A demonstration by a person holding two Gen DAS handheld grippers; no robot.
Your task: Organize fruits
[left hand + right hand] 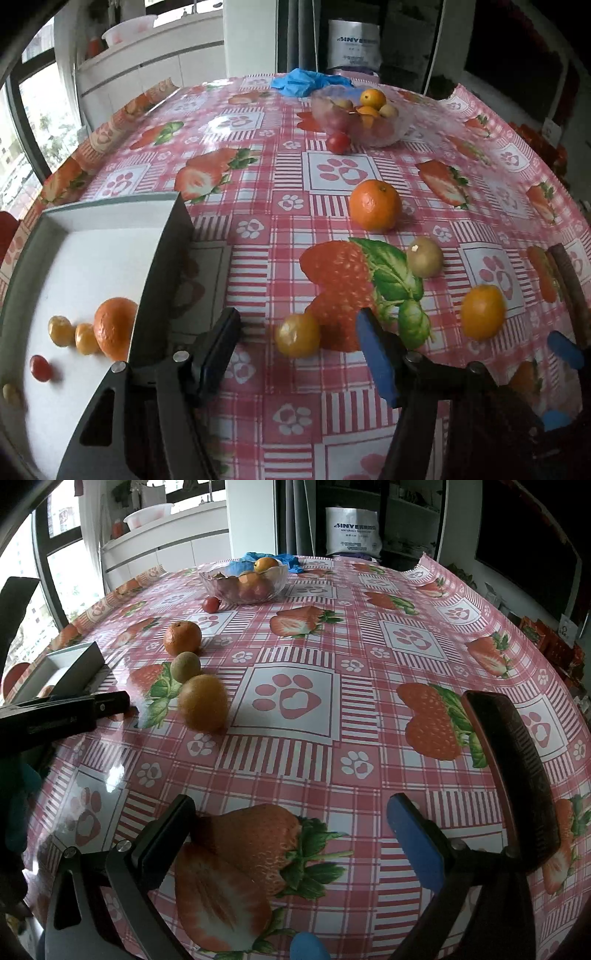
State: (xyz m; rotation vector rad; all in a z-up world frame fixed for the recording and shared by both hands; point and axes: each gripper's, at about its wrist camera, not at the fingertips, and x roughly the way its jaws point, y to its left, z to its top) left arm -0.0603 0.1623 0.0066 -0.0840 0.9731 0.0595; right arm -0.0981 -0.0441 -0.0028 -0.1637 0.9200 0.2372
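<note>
On the table [280, 206], a tray [92, 236] sits at the left with several fruits inside. A bowl [369, 122] of fruit stands at the far end, a tomato [338, 142] just before it. Nearer lie a mandarin [375, 205], then a longan [424, 257], then a kumquat [483, 312].

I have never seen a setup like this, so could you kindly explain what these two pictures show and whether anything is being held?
A person holds a two-fingered hand tool in each hand; each picture comes from a camera looking along one tool. Left gripper: jaws open around a small yellow-orange fruit on the strawberry-print tablecloth, not gripping it. Beside it, a white tray holds sorted fruit. Right gripper: open, empty. Ahead lie a large orange mandarin and a clear glass bowl of fruit.
</note>
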